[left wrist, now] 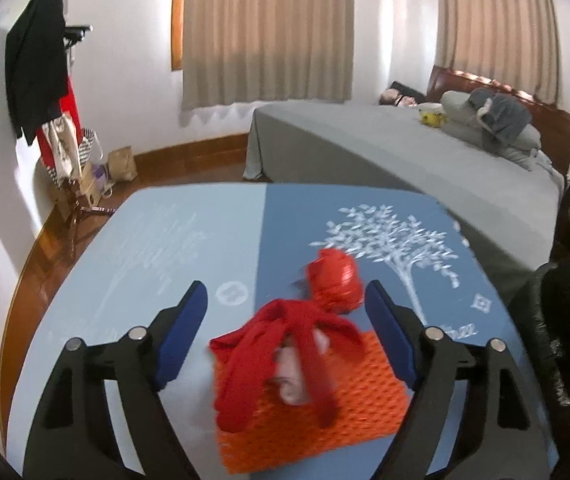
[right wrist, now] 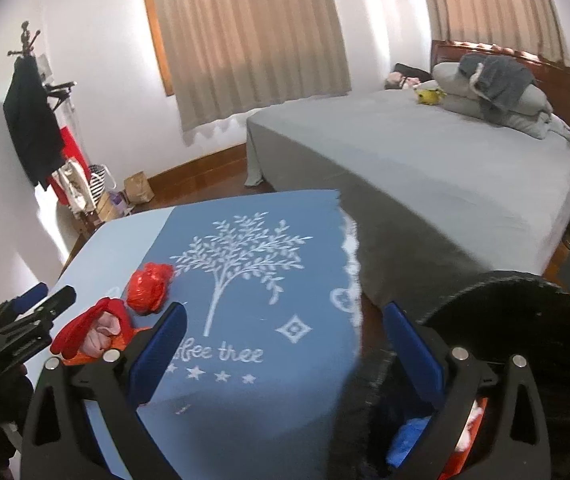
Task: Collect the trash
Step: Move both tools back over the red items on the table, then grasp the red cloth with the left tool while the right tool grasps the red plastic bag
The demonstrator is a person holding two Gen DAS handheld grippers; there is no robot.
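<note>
An orange mesh bag [left wrist: 317, 408] with red handles and crumpled pinkish paper inside lies on the blue table mat [left wrist: 189, 248]. A crumpled red plastic bag [left wrist: 335, 282] sits just beyond it. My left gripper [left wrist: 287, 314] is open, with its fingers on either side of both items, above them. In the right wrist view the mesh bag [right wrist: 93, 334] and red plastic bag [right wrist: 149, 286] sit at the left, with my left gripper [right wrist: 43, 294] beside them. My right gripper [right wrist: 285, 332] is open and empty, over the table's right edge and a black-lined trash bin [right wrist: 525, 320].
The bin holds blue and orange trash [right wrist: 409, 436]. It also shows in the left wrist view [left wrist: 565, 328] at the right. A grey bed [left wrist: 405, 160] stands behind the table. A coat rack with clothes [left wrist: 41, 72] and bags stands at the left wall.
</note>
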